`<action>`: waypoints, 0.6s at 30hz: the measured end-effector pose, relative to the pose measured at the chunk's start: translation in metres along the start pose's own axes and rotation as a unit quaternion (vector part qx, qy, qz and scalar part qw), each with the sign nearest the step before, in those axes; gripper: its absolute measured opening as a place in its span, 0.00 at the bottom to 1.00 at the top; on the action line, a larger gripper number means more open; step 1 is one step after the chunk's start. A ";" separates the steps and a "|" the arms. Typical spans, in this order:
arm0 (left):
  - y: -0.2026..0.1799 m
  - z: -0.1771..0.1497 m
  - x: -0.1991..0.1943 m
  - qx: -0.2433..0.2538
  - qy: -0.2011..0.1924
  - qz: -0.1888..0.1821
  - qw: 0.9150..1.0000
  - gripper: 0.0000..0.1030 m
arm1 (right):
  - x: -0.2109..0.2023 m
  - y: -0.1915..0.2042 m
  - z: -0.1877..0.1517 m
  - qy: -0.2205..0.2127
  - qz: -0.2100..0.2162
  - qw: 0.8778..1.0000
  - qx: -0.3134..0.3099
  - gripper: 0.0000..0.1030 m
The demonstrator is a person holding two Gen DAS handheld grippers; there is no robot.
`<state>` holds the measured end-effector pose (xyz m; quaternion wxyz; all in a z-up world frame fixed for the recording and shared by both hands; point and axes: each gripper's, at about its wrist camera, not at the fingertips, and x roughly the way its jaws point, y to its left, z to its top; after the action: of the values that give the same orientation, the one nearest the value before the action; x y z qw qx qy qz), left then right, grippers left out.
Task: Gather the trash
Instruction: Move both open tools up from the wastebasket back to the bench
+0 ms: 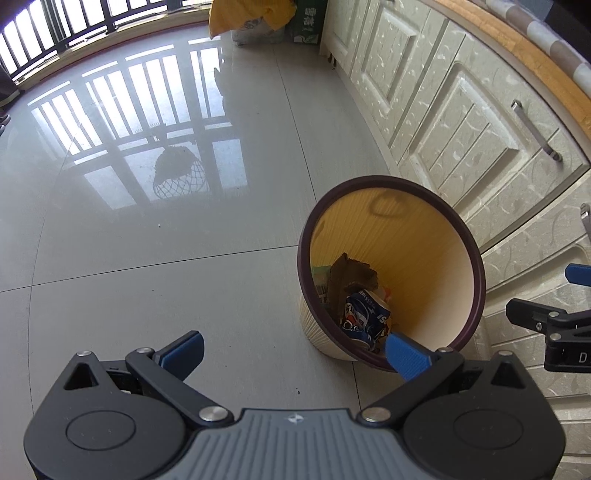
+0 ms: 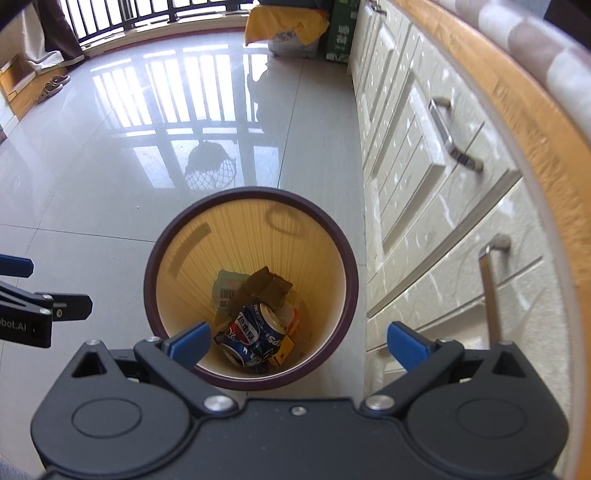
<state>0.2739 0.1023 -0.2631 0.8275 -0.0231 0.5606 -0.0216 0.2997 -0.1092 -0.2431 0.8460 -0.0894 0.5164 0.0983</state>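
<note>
1. Left gripper point(image 1: 295, 349): jaws spread wide, nothing between them. It hangs over the floor point(image 1: 147, 240) just left of the bin point(image 1: 476, 266); my right blue pad point(image 1: 406, 354) overlaps the bin's near rim in the left wrist view.
2. Right gripper point(image 2: 295, 345): jaws also wide apart, holding nothing. It sits above the bin point(image 2: 155, 266), looking nearly straight down into the mouth; the left pad point(image 2: 188, 343) is over the near rim and the right pad is out over the cabinet side.
3. The bin is round with a dark purple rim and a yellow ribbed inner wall. It stands upright on the grey tile, just beside the cream cabinet doors point(image 2: 424, 184).
4. Trash is at the bottom of the bin: a blue Pepsi can point(image 2: 255, 336) lying on its side, brown crumpled cardboard point(image 2: 262, 288) behind it, a pale wrapper with a barcode point(image 2: 227, 288) at the left, and a small yellow box point(image 2: 282, 350) by the can.
5. From the left wrist view, the same can point(image 1: 364, 317) and brown cardboard point(image 1: 351, 280) are visible low in the bin.
6. Far end of the room: a yellow cloth over a bag point(image 2: 291, 26), a green carton point(image 2: 341, 33), and a window railing point(image 1: 55, 26).
</note>
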 end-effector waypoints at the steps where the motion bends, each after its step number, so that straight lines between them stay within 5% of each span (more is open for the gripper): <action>1: 0.001 -0.002 -0.005 -0.002 -0.004 0.000 1.000 1.00 | -0.004 0.001 -0.001 -0.003 0.000 1.000 -0.002 1.00; 18: -0.008 -0.015 -0.108 -0.010 -0.110 -0.002 0.994 1.00 | -0.108 0.008 -0.006 -0.094 -0.015 0.995 -0.005 1.00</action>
<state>0.2196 0.1009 -0.1678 0.8838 -0.0348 0.4663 -0.0152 0.2444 -0.1108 -0.1503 0.8917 -0.0917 0.4327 0.0960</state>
